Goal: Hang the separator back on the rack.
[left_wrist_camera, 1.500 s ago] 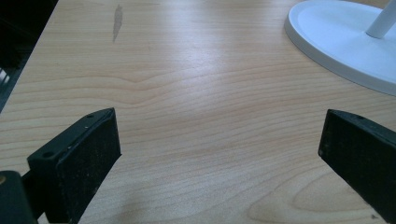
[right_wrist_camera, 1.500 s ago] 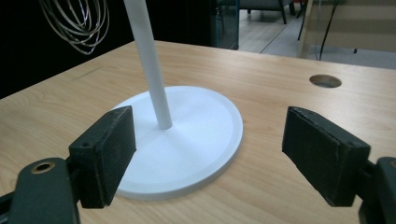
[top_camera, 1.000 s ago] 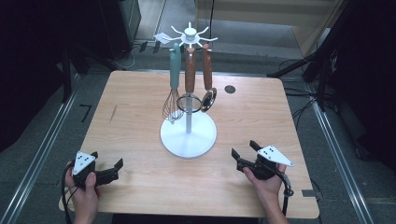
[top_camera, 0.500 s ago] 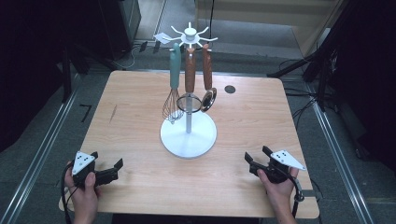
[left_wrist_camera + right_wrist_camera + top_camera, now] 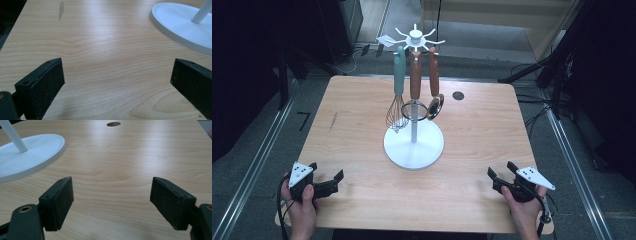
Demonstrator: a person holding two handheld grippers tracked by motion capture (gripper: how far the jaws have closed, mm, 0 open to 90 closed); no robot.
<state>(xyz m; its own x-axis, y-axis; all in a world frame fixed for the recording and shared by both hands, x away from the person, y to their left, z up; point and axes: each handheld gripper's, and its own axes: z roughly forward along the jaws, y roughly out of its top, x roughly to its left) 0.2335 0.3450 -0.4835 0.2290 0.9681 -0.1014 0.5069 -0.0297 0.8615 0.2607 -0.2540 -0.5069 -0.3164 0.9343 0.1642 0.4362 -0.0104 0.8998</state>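
A white utensil stand rises from the middle of the wooden table. From its top hooks hang a whisk with a teal handle, a brown-handled utensil with a ring-shaped head and a second brown-handled utensil with a round metal head. My left gripper rests open at the near left corner, nothing between its pads. At the near right edge my right gripper is open and holds nothing, pads wide apart. The stand's round base lies ahead of each.
A small dark round hole sits in the tabletop at the far right. A dark streak marks the wood at the left. Metal rails on the floor run along both sides of the table; cables and dark equipment stand behind.
My right gripper has drawn back toward the near right edge of the table. The left gripper and the stand have not moved.
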